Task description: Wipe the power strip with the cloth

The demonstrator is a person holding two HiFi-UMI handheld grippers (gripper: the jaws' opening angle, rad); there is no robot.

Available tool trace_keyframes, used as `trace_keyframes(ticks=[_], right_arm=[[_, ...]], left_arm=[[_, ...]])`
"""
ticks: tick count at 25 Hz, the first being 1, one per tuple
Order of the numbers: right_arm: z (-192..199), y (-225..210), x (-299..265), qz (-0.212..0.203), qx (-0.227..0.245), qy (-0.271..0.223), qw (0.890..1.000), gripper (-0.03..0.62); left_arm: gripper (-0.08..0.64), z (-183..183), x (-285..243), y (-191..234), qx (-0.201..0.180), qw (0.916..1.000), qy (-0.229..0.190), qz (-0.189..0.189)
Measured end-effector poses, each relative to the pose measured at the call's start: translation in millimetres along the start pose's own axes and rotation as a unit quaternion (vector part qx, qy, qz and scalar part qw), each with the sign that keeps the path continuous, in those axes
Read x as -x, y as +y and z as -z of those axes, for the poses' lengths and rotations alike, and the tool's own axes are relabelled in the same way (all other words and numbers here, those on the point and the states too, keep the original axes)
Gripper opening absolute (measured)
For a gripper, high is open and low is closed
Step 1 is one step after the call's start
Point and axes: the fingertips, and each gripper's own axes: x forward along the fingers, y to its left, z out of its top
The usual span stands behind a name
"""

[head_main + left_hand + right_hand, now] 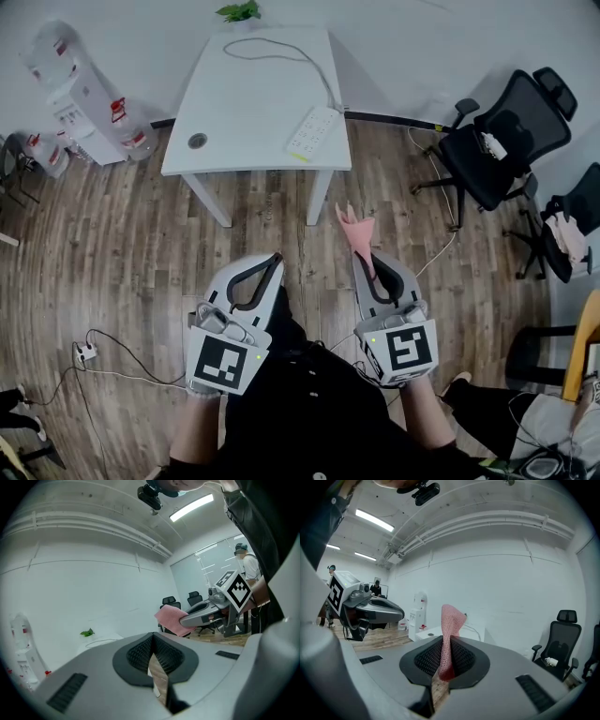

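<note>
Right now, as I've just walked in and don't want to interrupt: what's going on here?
A person stands back from the white table, a tool in each hand. The right tool is shut on a pink cloth; the left tool is shut, empty. The power strip lies near the table's right front corner, nothing touching it. Wiping has not begun.

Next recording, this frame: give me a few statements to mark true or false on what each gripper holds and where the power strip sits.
1. The right gripper is shut on the pink cloth. True.
2. The power strip lies on the floor. False: it lies on the white table, near its right edge.
3. The left gripper grips the strip's cord. False: its fingers are together on nothing.
4. The cloth does not yet touch the power strip. True.
</note>
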Motion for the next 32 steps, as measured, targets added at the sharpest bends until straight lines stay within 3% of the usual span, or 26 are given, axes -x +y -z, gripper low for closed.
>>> trace_keyframes(ticks=[8,15,32], right_arm=[[0.5,-22.5,-38.5,0.013,-0.002,0.003,1.0,0.054],[-18.6,-47.2,-104.2,0.015,0.006,0.001,1.0,0.054],[-48.6,-131.1,-263.9,0.067,-0.003,0.021,0.998,0.054]], left_arm=[[0.014,7.0,-36.6,29.2,-0.007,0.9999,-0.003,0.01],[0.014,6.4,-84.0,84.9,-0.006,0.9998,-0.008,0.016],[0.014,13.7,-223.2,220.7,-0.013,0.9976,-0.018,0.066]])
